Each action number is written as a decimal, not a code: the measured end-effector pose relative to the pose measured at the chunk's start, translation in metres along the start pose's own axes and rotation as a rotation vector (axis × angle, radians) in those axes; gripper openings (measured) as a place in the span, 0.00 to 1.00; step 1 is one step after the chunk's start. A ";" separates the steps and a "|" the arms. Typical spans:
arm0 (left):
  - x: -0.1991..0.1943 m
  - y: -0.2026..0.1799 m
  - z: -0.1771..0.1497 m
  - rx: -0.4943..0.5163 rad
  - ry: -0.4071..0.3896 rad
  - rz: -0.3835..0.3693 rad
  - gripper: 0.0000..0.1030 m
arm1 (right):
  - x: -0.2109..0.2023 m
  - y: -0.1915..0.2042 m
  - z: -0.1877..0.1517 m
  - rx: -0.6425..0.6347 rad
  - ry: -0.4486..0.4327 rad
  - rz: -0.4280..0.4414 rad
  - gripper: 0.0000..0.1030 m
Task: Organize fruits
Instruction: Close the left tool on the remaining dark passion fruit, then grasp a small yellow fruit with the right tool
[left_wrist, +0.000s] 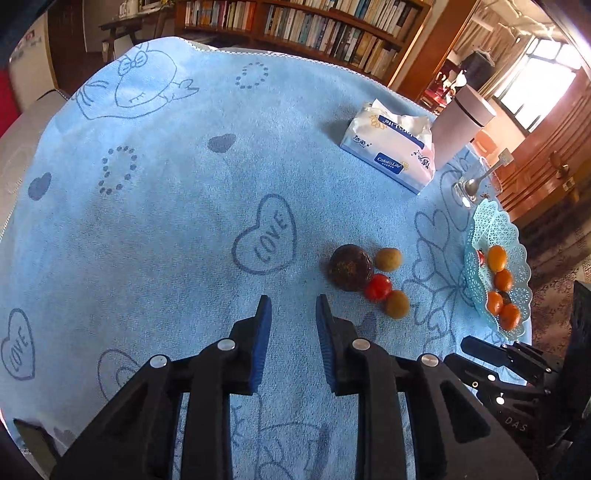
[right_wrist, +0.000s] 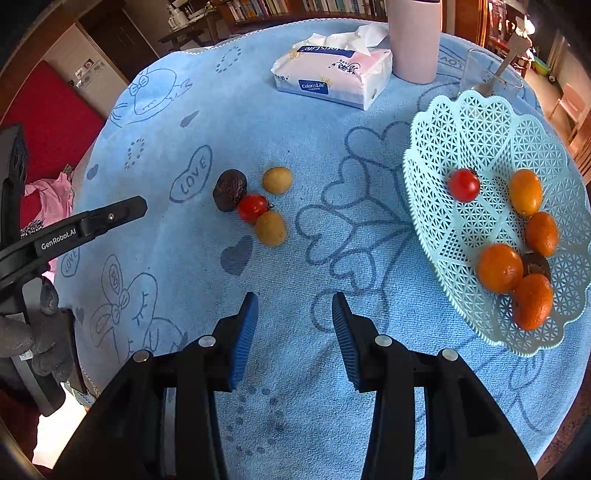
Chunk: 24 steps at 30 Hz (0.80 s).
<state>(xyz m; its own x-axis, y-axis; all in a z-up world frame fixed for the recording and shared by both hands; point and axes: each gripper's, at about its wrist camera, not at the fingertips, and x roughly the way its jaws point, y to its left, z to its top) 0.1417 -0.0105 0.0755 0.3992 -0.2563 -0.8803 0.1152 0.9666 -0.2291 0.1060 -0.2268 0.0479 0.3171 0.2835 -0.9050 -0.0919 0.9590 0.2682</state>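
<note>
A dark brown fruit (right_wrist: 229, 189), a red cherry tomato (right_wrist: 252, 208) and two yellow-brown round fruits (right_wrist: 277, 180) (right_wrist: 270, 228) lie clustered on the blue towel (right_wrist: 314, 155). A light blue lattice basket (right_wrist: 480, 133) at the right holds a red tomato (right_wrist: 464, 184), several orange fruits (right_wrist: 499, 267) and a dark fruit (right_wrist: 536, 264). My right gripper (right_wrist: 293, 306) is open and empty, hovering near the towel's front, below the cluster. My left gripper (left_wrist: 293, 306) is open and empty, just left of the cluster (left_wrist: 351, 266); the basket (left_wrist: 491, 225) shows at its right.
A tissue pack (right_wrist: 334, 74), a pink cylindrical bottle (right_wrist: 414, 40) and a glass with a spoon (right_wrist: 487, 74) stand at the far side of the table. Bookshelves (left_wrist: 314, 26) line the back wall. The other gripper's arm (right_wrist: 74, 230) reaches in at left.
</note>
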 end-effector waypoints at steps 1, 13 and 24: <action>-0.001 0.002 -0.003 -0.002 0.005 0.002 0.24 | 0.005 0.003 0.005 -0.007 0.001 0.000 0.42; -0.003 0.021 -0.020 -0.026 0.040 0.029 0.26 | 0.063 0.030 0.040 -0.084 0.054 -0.011 0.36; 0.019 -0.001 -0.003 -0.013 0.033 -0.005 0.47 | 0.010 0.010 0.020 0.001 -0.008 0.002 0.25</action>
<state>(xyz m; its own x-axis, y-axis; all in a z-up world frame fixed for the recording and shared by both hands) 0.1459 -0.0158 0.0579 0.3688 -0.2606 -0.8922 0.1047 0.9654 -0.2387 0.1271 -0.2142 0.0485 0.3247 0.2851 -0.9018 -0.0917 0.9585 0.2700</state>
